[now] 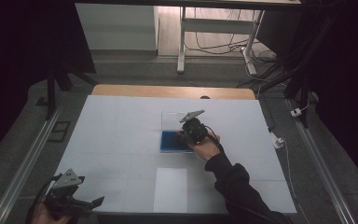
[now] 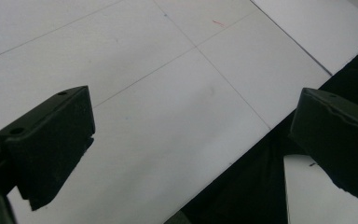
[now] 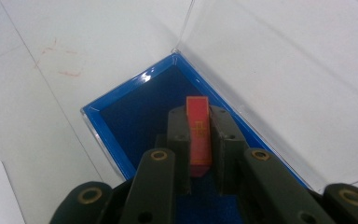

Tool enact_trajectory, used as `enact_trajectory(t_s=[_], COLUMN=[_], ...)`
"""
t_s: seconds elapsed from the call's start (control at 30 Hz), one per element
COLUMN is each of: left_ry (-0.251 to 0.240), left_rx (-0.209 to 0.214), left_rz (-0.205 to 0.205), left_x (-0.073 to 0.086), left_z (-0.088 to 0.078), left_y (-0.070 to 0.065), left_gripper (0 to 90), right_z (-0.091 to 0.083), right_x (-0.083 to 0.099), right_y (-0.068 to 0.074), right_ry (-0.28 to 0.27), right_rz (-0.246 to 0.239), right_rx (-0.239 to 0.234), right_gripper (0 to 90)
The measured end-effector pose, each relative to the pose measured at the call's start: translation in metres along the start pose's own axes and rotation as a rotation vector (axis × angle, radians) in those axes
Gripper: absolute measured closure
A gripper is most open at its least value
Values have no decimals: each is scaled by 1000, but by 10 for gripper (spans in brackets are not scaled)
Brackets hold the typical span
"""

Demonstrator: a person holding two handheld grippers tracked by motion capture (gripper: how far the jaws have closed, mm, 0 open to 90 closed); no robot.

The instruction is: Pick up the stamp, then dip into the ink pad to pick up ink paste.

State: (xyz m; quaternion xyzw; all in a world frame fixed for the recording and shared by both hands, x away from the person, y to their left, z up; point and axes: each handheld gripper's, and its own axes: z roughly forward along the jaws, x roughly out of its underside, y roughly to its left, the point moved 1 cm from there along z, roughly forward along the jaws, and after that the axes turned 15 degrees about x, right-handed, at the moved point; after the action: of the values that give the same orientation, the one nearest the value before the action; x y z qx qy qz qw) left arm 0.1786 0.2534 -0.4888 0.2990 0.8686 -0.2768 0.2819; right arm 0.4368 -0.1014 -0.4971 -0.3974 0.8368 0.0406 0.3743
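Note:
A shallow blue-lined box (image 1: 170, 141) lies at the middle of the white table, its clear lid (image 1: 172, 120) standing open on the far side. My right gripper (image 1: 193, 131) hovers over the box's right part. In the right gripper view, the right gripper (image 3: 199, 122) is shut on a thin red tile (image 3: 199, 135) with faint gold marks, held upright above the blue box (image 3: 121, 98), beside the clear lid (image 3: 279, 70). My left gripper (image 1: 87, 203) rests at the near left corner, apart from the box. In its own view, the left gripper (image 2: 191, 140) is open with nothing between its jaws.
A white sheet of paper (image 1: 170, 189) lies near the front edge, between the two hands. The white table top (image 1: 116, 126) ends in a wooden strip at the back. Dark floor, rails and a desk frame with cables surround the table.

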Motion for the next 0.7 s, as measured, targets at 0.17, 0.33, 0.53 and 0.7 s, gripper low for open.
enact_trajectory(t_s=[0.17,0.33,0.53,0.7], left_ry=[-2,-4,-7,-9], left_rx=[1,1,1,4], left_rz=[0,1,3,0], left_x=[0,0,0,0], left_z=[0,-1,-1,-1], left_y=[0,0,-1,0], left_gripper=[3,4,4,4], right_z=[-6,-15,-22,-24], right_x=[-2,-6,-6,-6], right_y=[1,2,1,-3], right_ry=[-16,-37,-35,-37], right_rz=[-21,-16,-13,5], right_rx=[-13,-43,-51,-39], right_gripper=[803,803,804,804])
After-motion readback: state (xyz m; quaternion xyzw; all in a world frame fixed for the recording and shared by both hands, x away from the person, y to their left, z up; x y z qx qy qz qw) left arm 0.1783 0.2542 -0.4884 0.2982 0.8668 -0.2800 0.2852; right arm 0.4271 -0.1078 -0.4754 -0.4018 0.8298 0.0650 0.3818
